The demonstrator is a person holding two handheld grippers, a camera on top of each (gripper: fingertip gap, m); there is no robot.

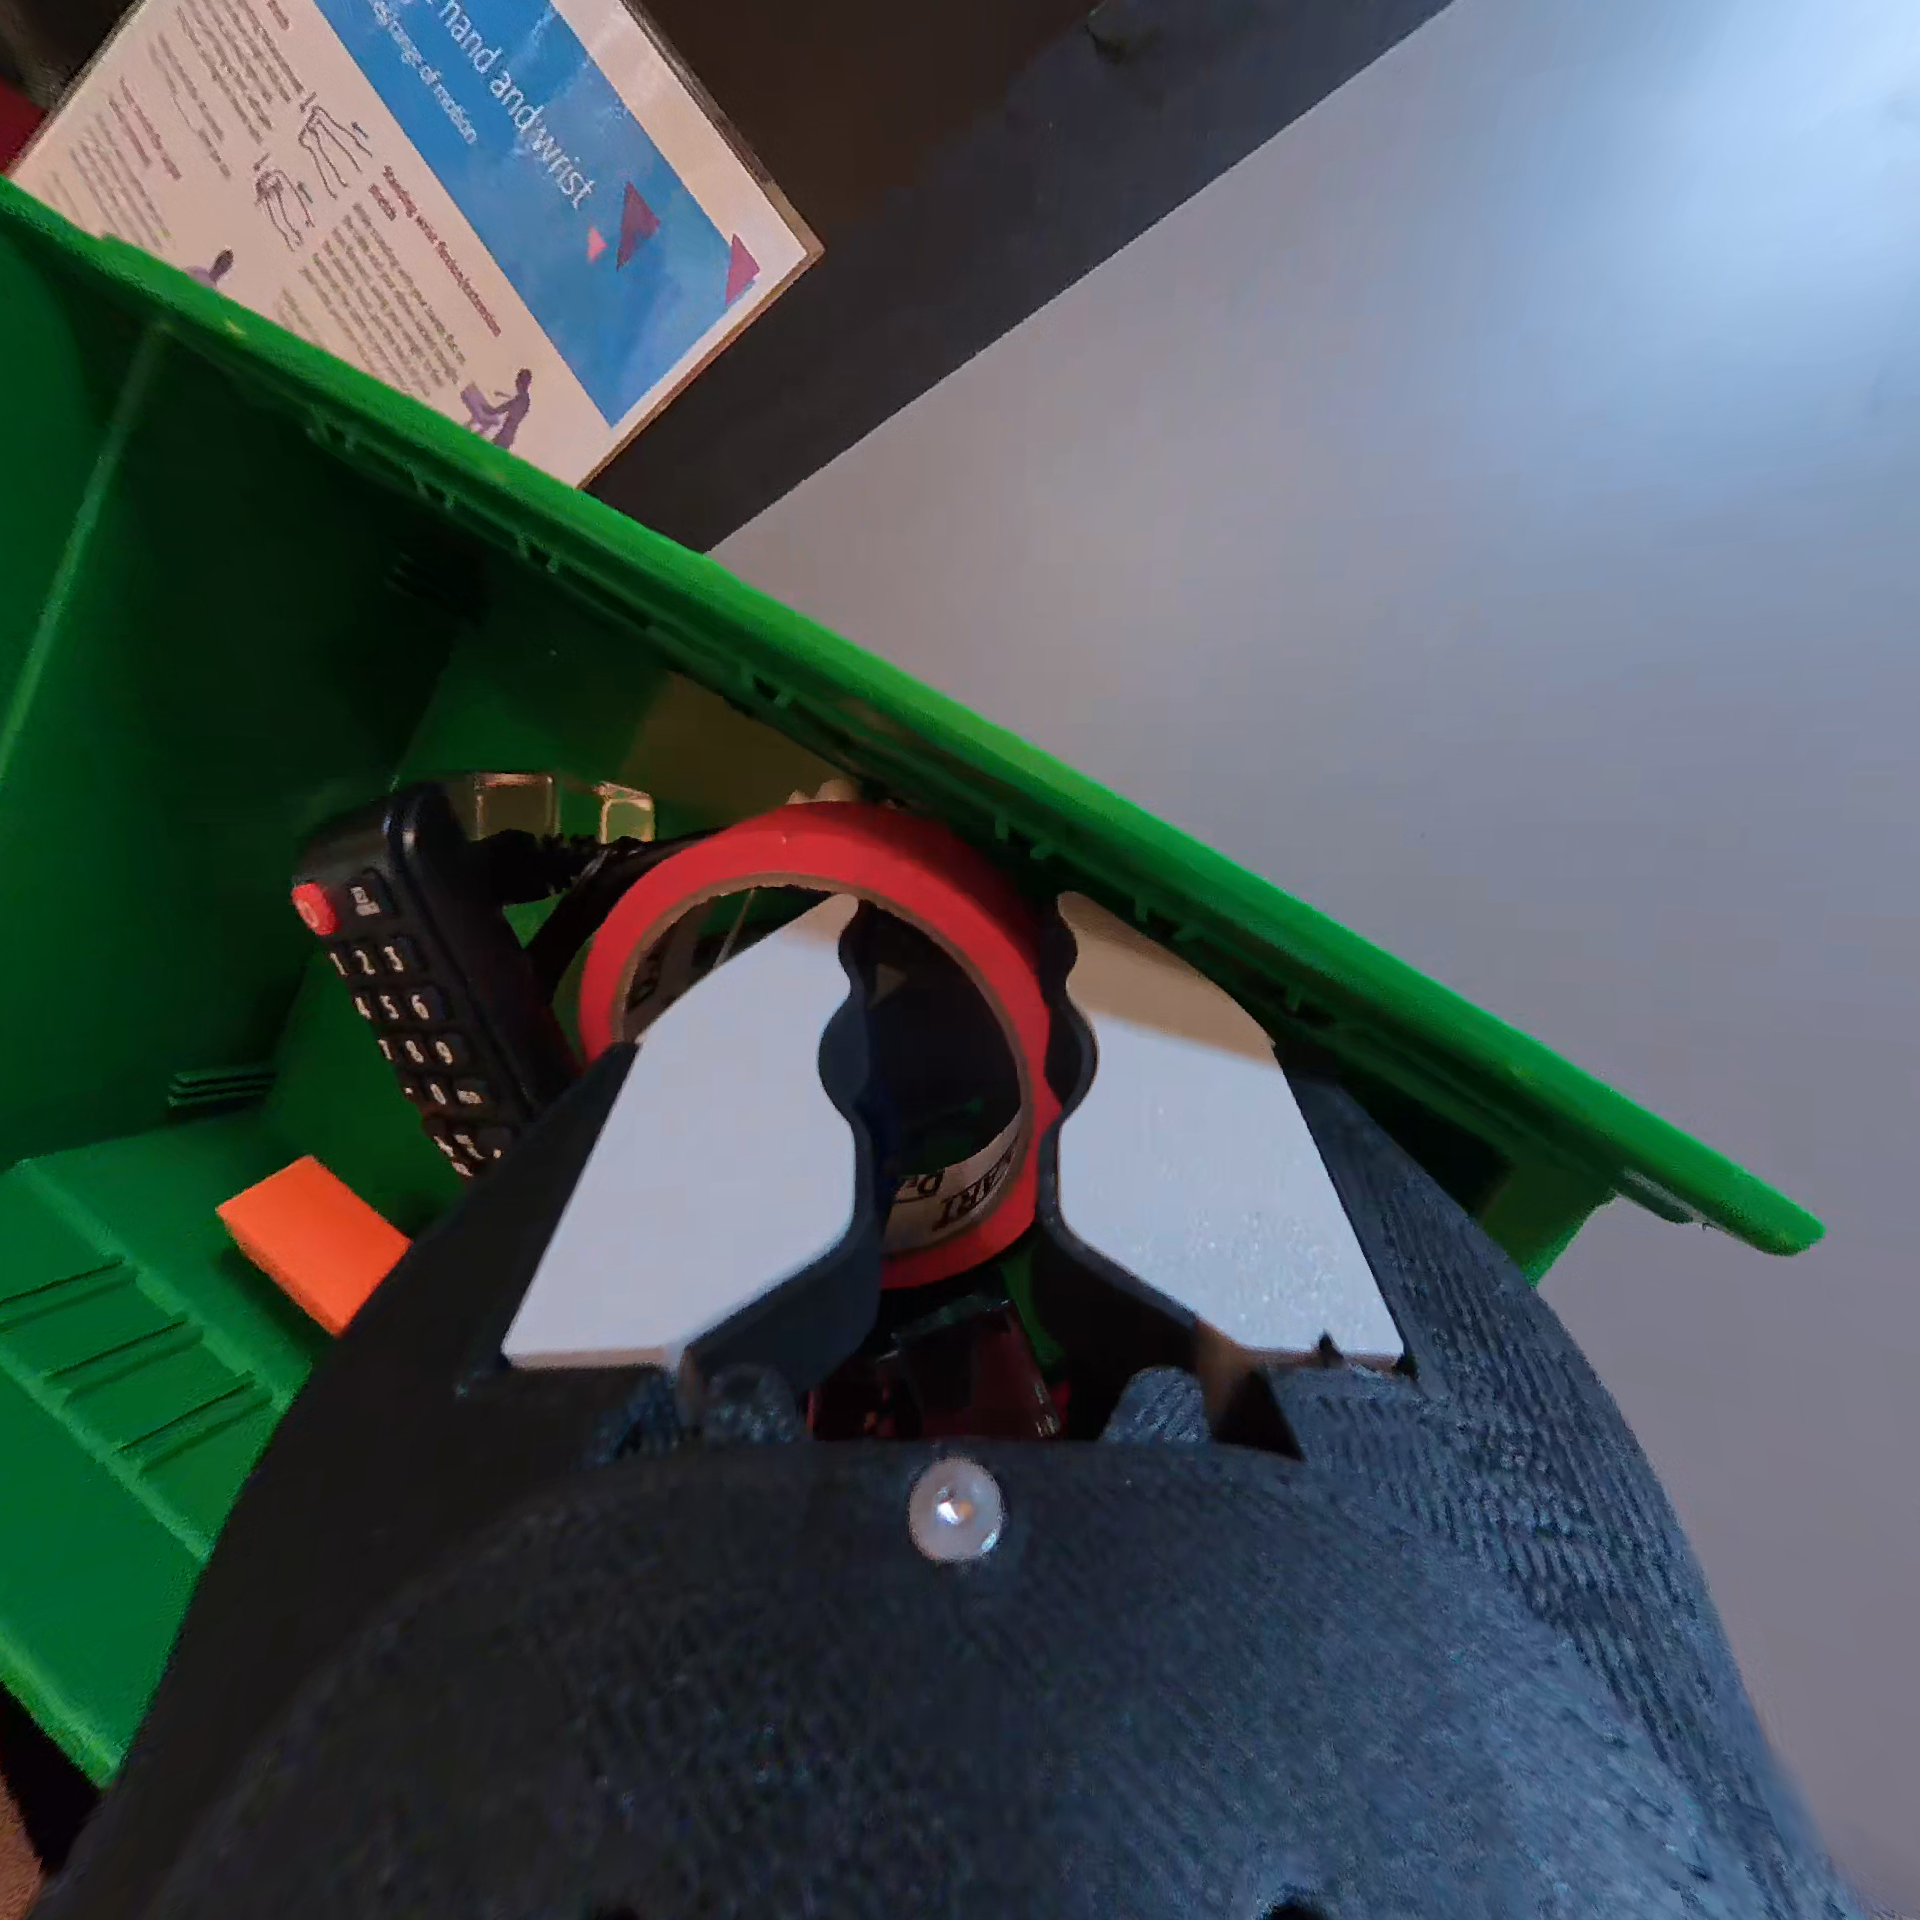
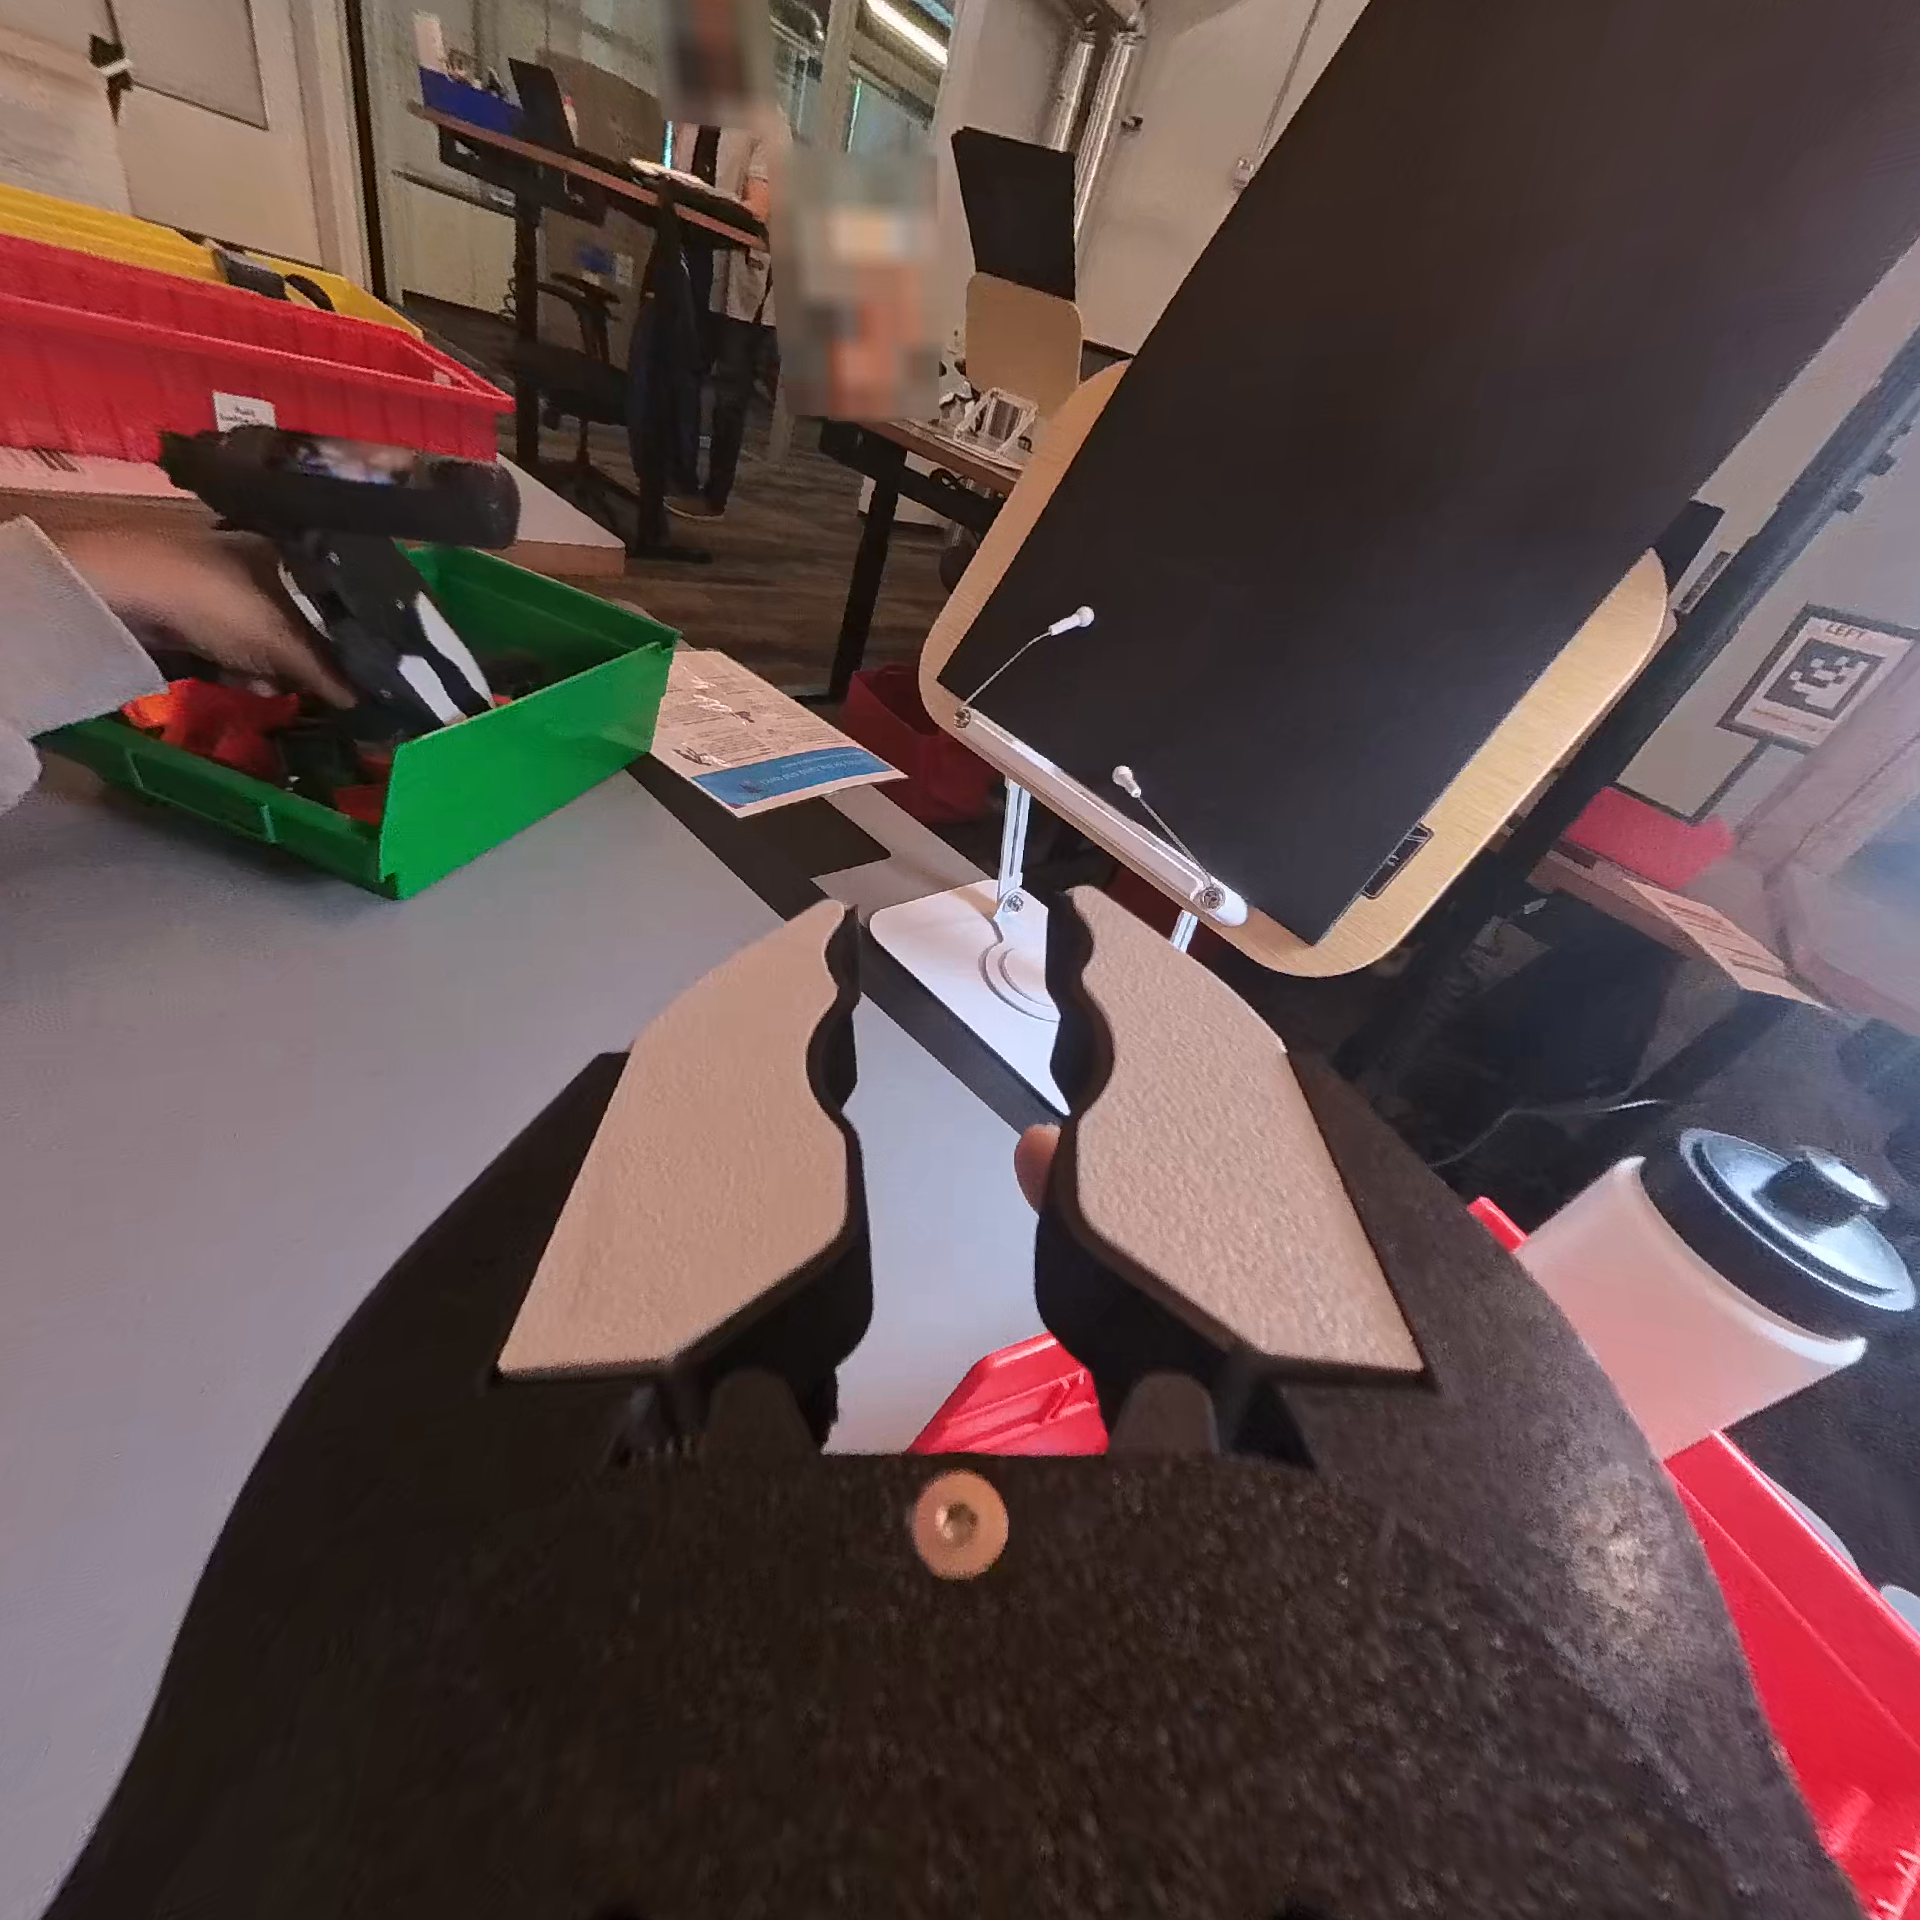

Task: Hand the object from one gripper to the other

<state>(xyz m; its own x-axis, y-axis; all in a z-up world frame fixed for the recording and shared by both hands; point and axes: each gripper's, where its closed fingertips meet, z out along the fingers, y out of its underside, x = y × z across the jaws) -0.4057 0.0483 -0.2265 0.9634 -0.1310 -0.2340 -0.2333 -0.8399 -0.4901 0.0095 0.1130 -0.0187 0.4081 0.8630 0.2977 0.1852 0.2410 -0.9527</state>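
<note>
In the left wrist view a red tape roll (image 1: 831, 847) stands on edge inside the green bin (image 1: 260, 644), against its right wall. My left gripper (image 1: 951, 935) is open and reaches into the bin. The roll's right side sits between its fingers: one finger is over the roll's hole, the other outside it. My right gripper (image 2: 951, 935) is open and empty above the grey table (image 2: 260, 1039). The right wrist view shows the left gripper (image 2: 416, 665) far off, dipped into the green bin (image 2: 520, 758).
The bin also holds a black remote (image 1: 416, 997) and an orange block (image 1: 312, 1236). A printed sheet (image 1: 416, 208) lies beyond the bin. In the right wrist view a black board on a white stand (image 2: 1403, 468) is ahead. Red bins (image 2: 208, 353) stand at the back left, and a white bottle (image 2: 1714, 1278) is at the right. Left tips to right tips: about 45 cm.
</note>
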